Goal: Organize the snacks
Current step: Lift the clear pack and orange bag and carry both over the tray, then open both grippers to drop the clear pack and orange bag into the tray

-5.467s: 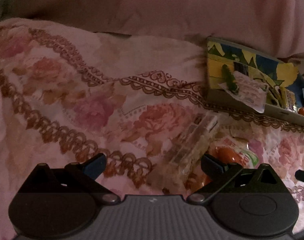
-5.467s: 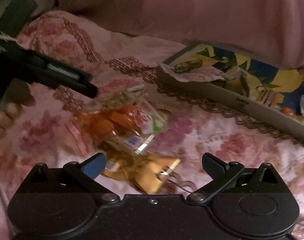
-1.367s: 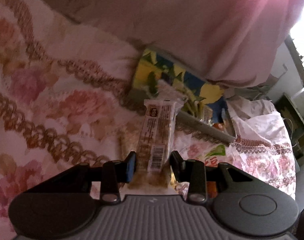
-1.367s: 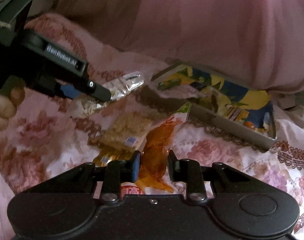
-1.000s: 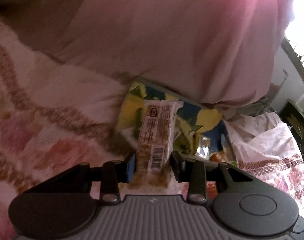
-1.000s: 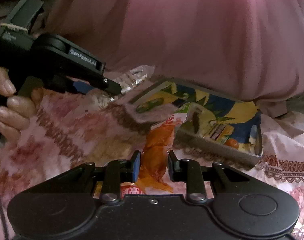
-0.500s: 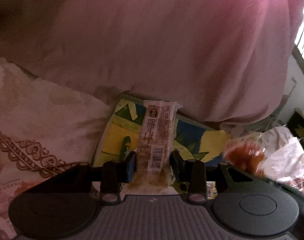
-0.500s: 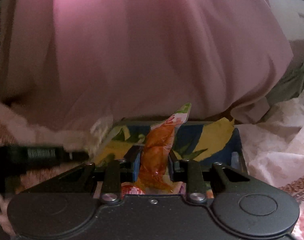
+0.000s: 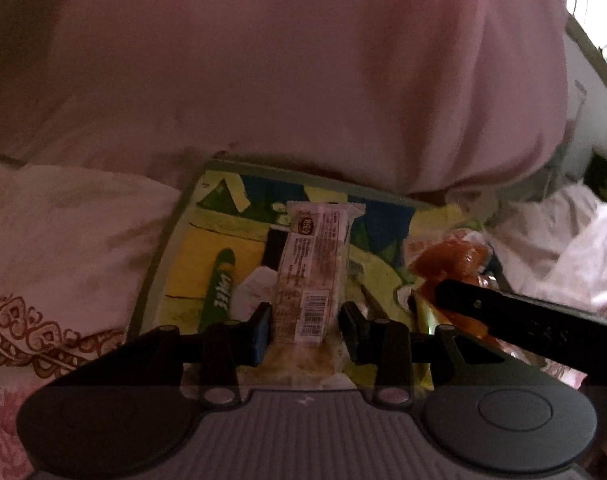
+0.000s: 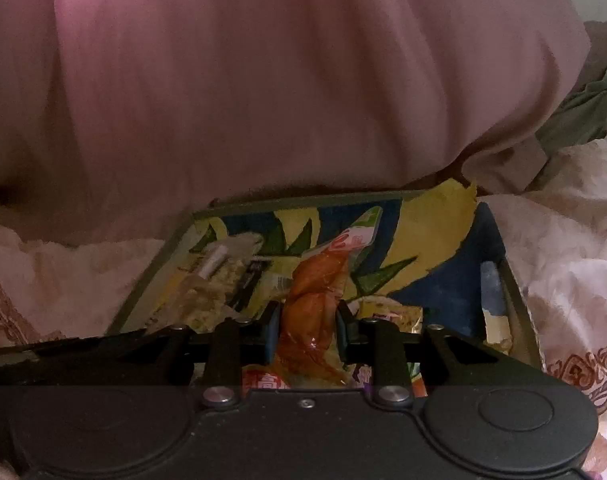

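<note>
Left wrist view: left hand-held gripper (image 9: pixel 303 330) pinching the lower end of a clear-wrapped cereal bar (image 9: pixel 313 268), fingers (image 9: pixel 259 332) pressed against its sides. Long axis running straight ahead from the fingertips, label and barcode face up, far end with the crimped seal pointing away and a touch to the right. Held above a shallow tray (image 9: pixel 155 264) with a yellow, blue and green printed lining, directly ahead and below. Lying in the tray just left of the bar, a green stick packet (image 9: pixel 219 288), long axis also pointing away. To the right and slightly ahead, the right hand-held gripper (image 9: pixel 439 292) reaching in from the right edge, gripping an orange snack pouch (image 9: pixel 447 260) over the tray. Floral bedspread (image 9: pixel 63 240) to the left, pink fabric (image 9: pixel 263 60) beyond.

Right wrist view: right hand-held gripper (image 10: pixel 308 334) clamped on the orange snack pouch (image 10: pixel 315 284), long axis pointing forward and slightly right, green-and-white top edge farthest away. Tray (image 10: pixel 143 288) ahead and below; cereal bar (image 10: pixel 211 280) to the front left, blurred.
</note>
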The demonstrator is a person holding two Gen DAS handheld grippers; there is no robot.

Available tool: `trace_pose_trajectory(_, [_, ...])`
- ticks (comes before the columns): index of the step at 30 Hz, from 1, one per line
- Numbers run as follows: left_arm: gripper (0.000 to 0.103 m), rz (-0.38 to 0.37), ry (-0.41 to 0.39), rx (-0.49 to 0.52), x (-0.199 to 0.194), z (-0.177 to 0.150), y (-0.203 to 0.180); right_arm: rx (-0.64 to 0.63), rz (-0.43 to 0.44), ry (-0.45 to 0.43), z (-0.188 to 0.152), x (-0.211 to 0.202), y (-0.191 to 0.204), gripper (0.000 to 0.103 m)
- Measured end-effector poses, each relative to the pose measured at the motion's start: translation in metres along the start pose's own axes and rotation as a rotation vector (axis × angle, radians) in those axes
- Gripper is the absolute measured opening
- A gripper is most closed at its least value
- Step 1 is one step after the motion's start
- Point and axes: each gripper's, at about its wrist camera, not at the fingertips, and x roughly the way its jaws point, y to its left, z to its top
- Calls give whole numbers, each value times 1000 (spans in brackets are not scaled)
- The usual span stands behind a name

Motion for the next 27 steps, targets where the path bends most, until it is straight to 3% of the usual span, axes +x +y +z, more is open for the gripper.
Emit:
trace_pose_trajectory(9, [42, 54, -13, 100, 2, -5, -18, -31, -42, 61, -12, 9, 1, 30])
trace_pose_trajectory(13, [43, 53, -9, 98, 0, -5, -19, -48, -56, 50, -12, 2, -1, 34])
trace_pose_trajectory(22, [55, 39, -5, 49, -7, -4, -15, -50, -78, 8, -5, -27, -11, 53])
trace_pose_trajectory(27, [74, 55, -33, 25, -29, 0, -15, -79, -84, -57, -5, -57, -10, 73])
